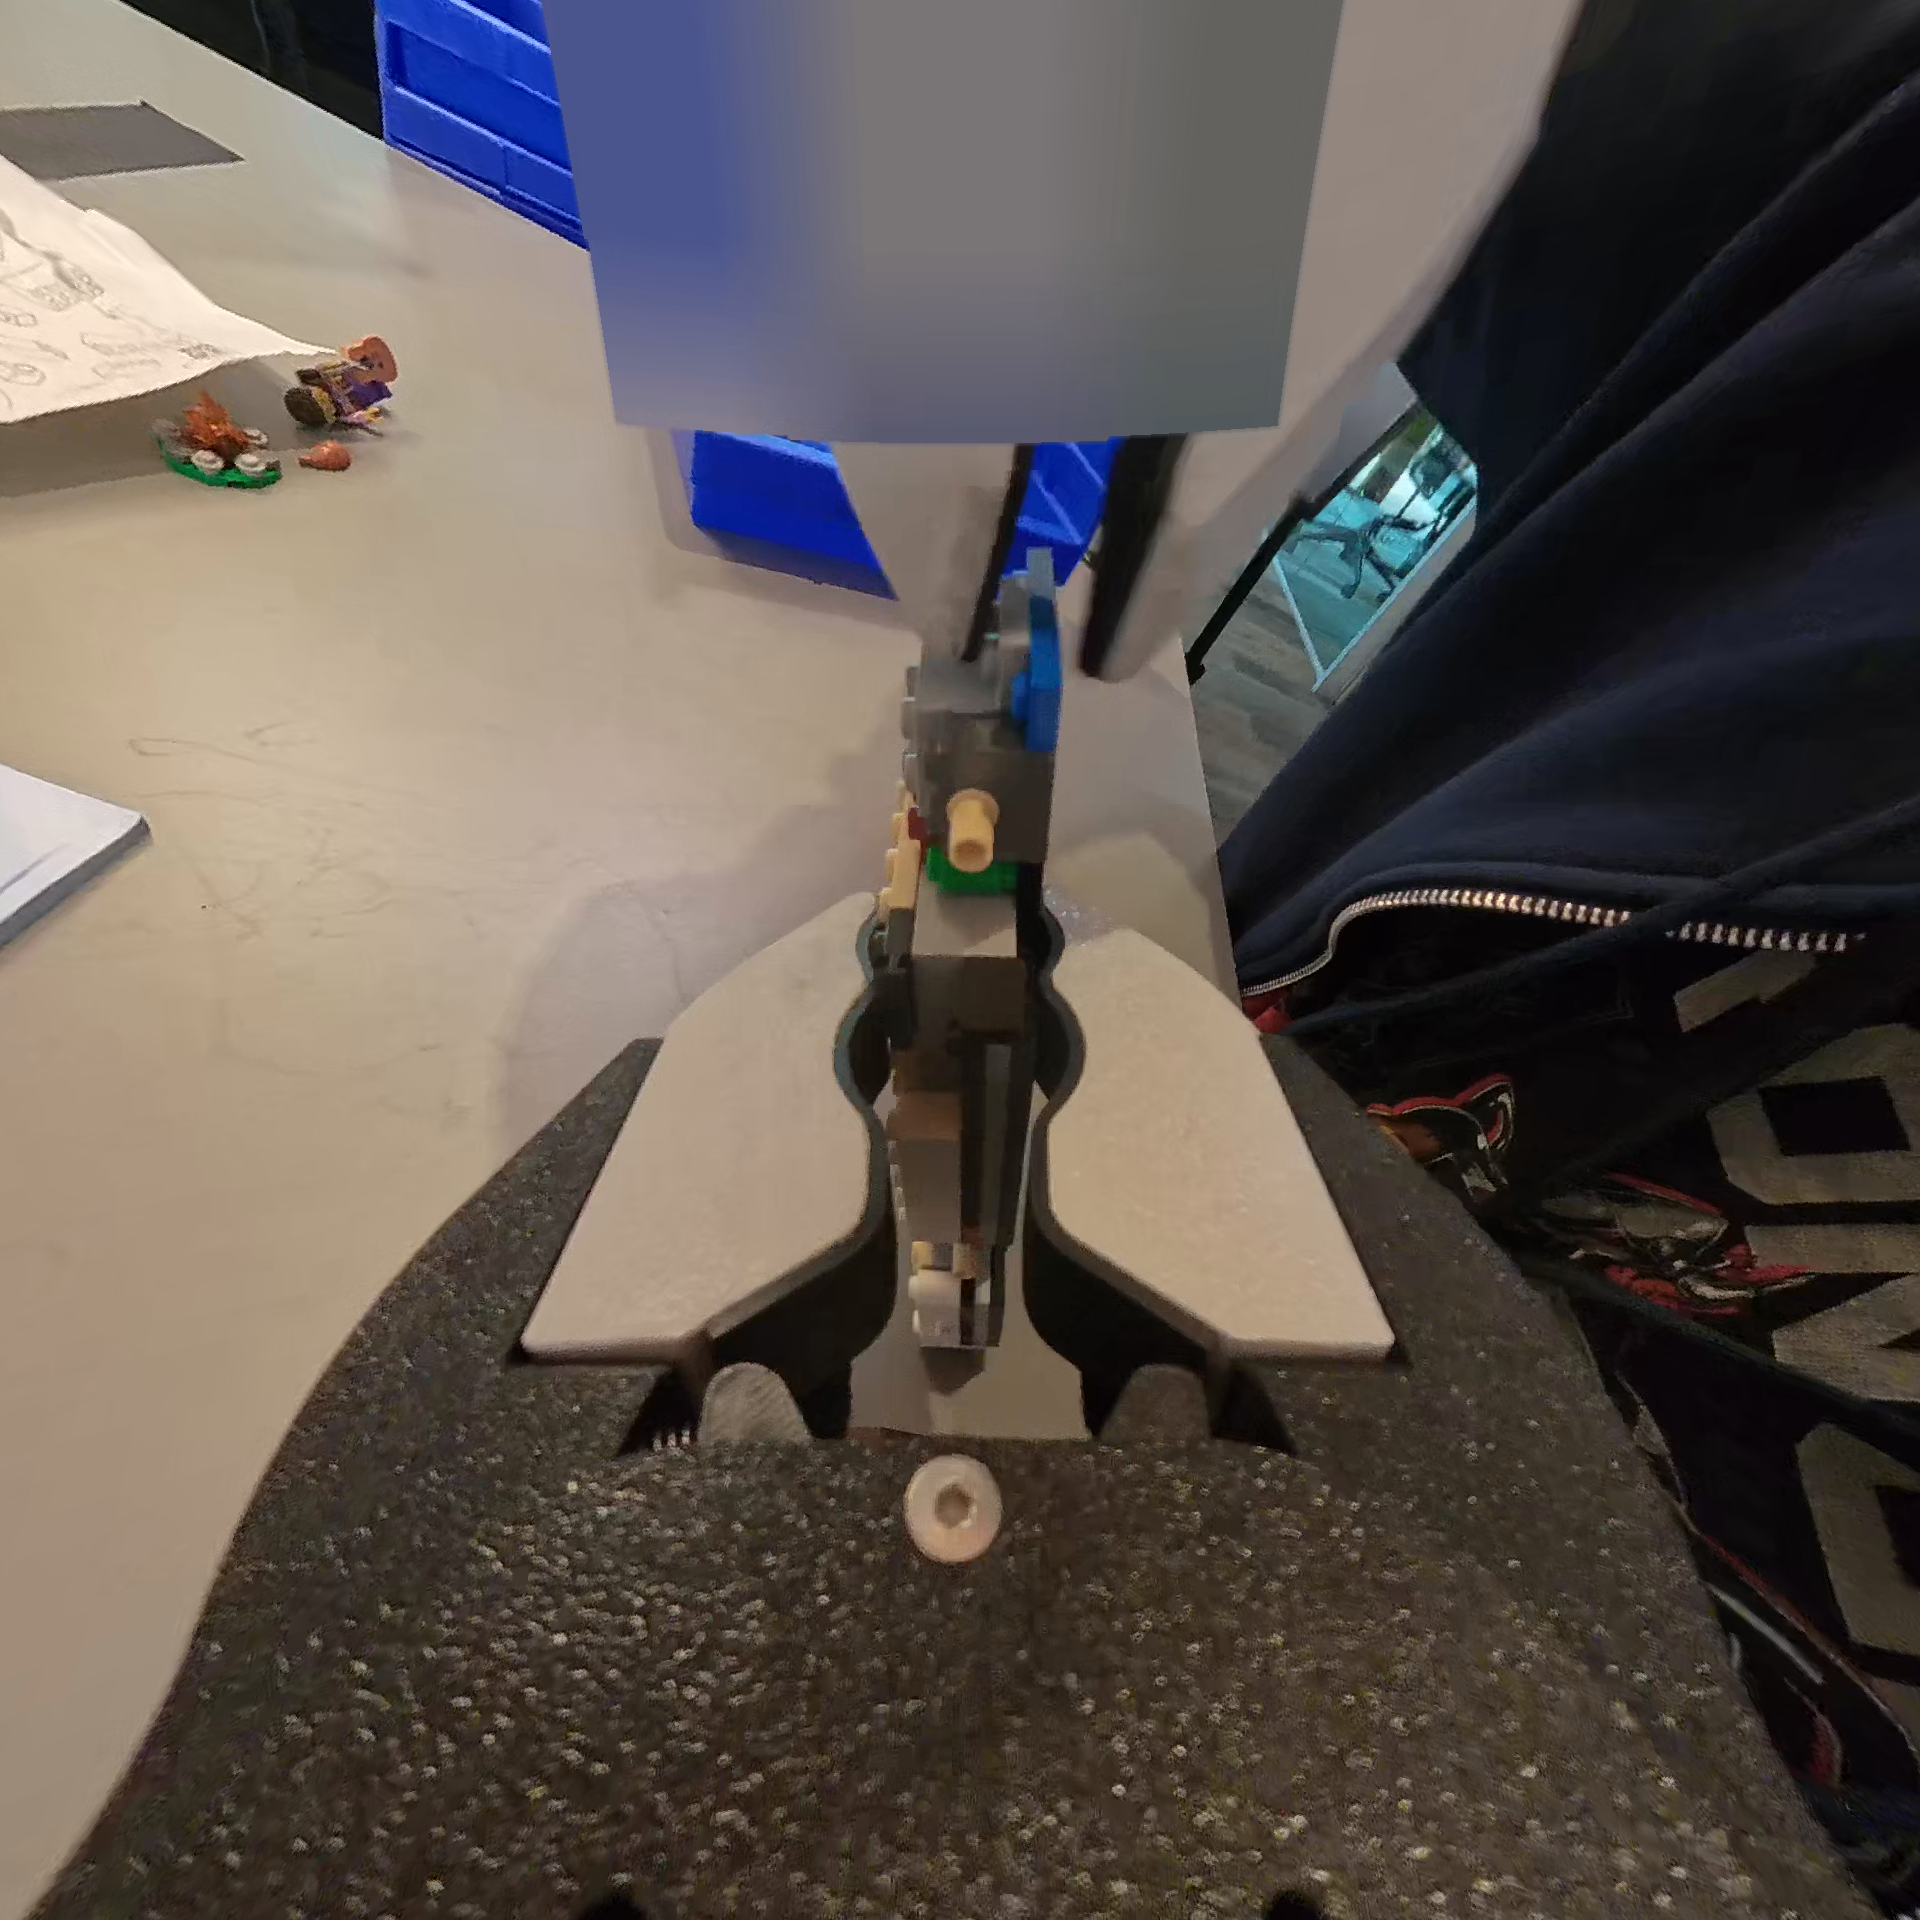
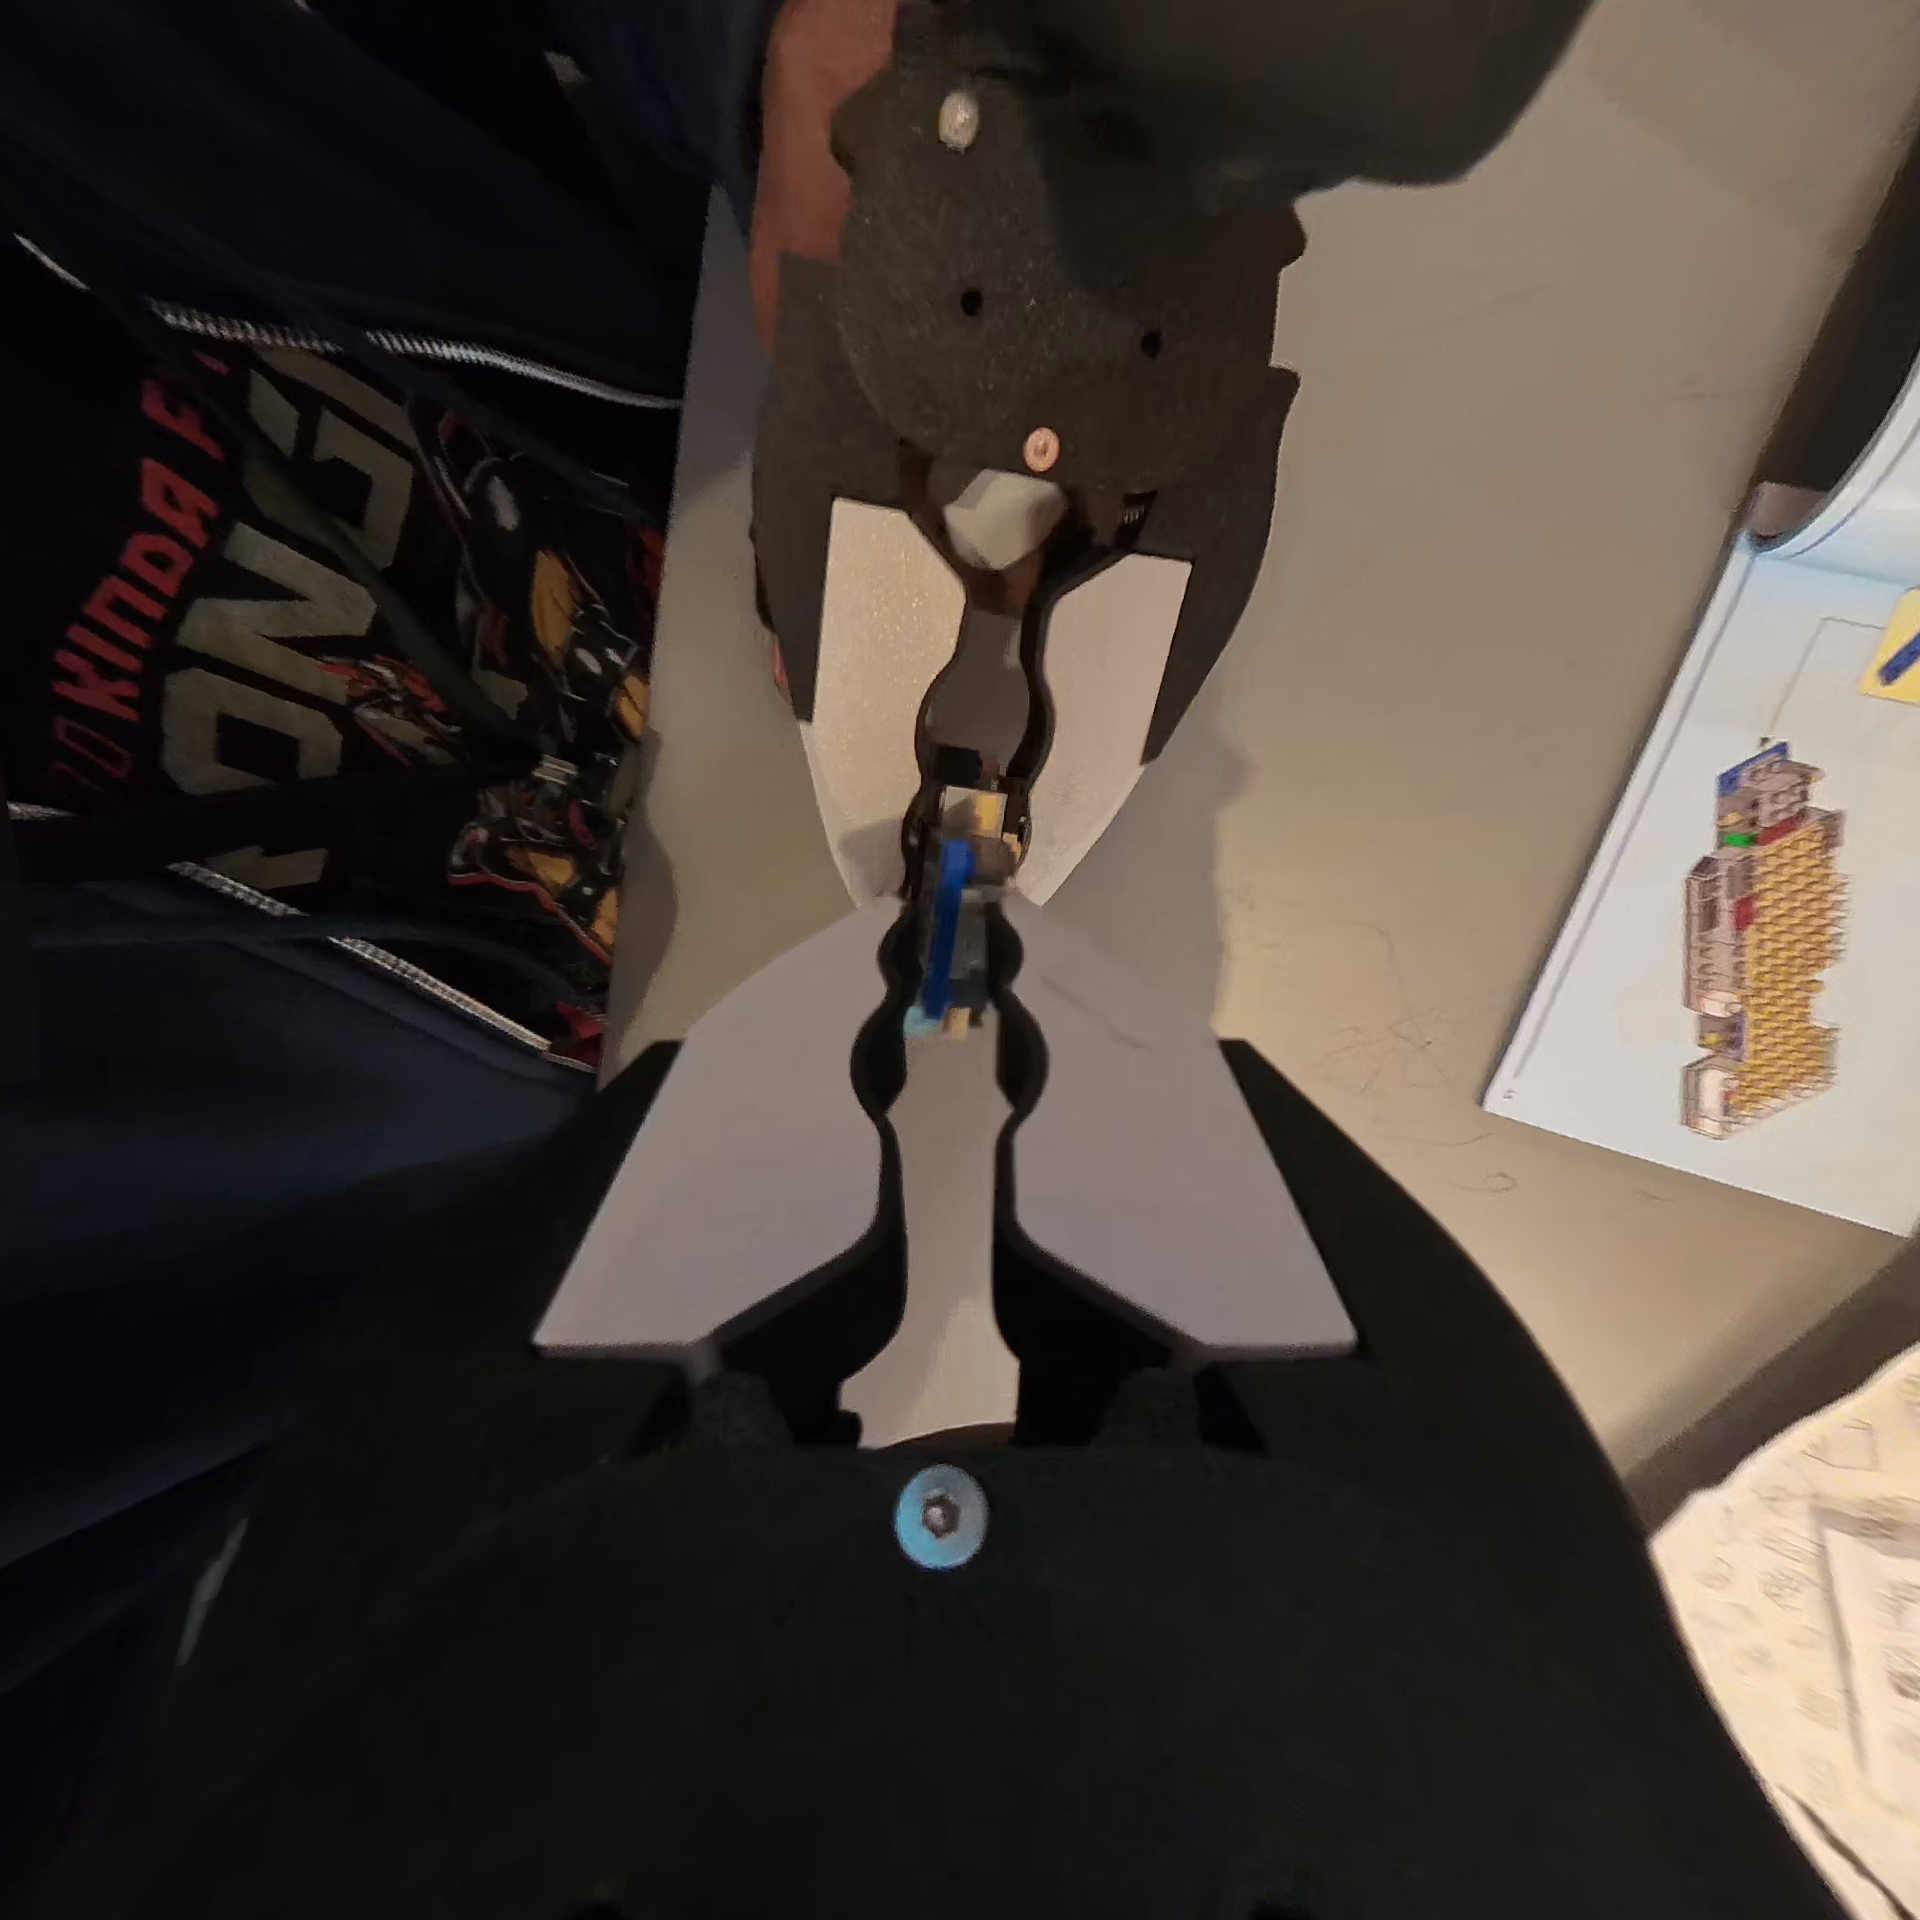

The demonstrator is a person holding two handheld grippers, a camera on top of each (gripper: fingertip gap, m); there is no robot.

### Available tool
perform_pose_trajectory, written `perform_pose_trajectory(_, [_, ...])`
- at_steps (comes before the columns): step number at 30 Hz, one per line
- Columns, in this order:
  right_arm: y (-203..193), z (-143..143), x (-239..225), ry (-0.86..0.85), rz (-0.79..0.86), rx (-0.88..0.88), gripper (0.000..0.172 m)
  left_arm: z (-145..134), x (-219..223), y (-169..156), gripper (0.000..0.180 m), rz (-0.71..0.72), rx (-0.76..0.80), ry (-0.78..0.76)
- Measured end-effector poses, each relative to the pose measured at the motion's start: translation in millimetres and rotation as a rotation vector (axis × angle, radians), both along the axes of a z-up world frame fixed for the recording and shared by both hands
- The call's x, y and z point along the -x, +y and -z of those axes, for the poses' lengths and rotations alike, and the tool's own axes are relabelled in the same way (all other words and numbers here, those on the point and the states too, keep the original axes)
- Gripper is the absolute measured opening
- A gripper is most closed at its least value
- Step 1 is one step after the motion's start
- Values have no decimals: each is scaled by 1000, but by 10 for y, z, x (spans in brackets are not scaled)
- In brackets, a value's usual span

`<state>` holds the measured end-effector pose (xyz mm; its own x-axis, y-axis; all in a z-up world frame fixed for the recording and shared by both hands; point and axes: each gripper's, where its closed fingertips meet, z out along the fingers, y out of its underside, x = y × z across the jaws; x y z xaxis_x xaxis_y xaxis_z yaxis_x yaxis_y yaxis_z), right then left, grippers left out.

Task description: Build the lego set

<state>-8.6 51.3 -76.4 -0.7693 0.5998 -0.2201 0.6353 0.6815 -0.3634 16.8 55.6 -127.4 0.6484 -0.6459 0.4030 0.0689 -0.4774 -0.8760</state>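
The grey brick model [image 1: 977, 997], held above the table [image 1: 468, 727], is pinched lengthwise by the left gripper [image 1: 961, 956], while the right gripper [image 2: 951, 971], apparently, nips its blue-plated 12 o'clock end, so opposing twists could snap plates off.

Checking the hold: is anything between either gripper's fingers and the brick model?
Nothing visible. The left gripper is clamped on the brick model, and the right gripper grips its blue end.

We've got smooth plastic on the brick model [image 1: 982, 790], grainy matt black gripper body [image 1: 935, 1714], matt scuffed table [image 1: 468, 675].
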Motion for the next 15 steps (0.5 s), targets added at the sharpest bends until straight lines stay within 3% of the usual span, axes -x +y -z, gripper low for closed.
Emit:
perform_pose_trajectory(2, [63,17,20,31,7,-50,36,11,38,23,23,-18,22,-32])
perform_pose_trajectory(5, [89,1,36,54,36,-39,42,20,64,38,24,-27,42,-70])
perform_pose_trajectory(15, [84,2,71,59,66,6,17,18,46,34,24,-14,31,-68])
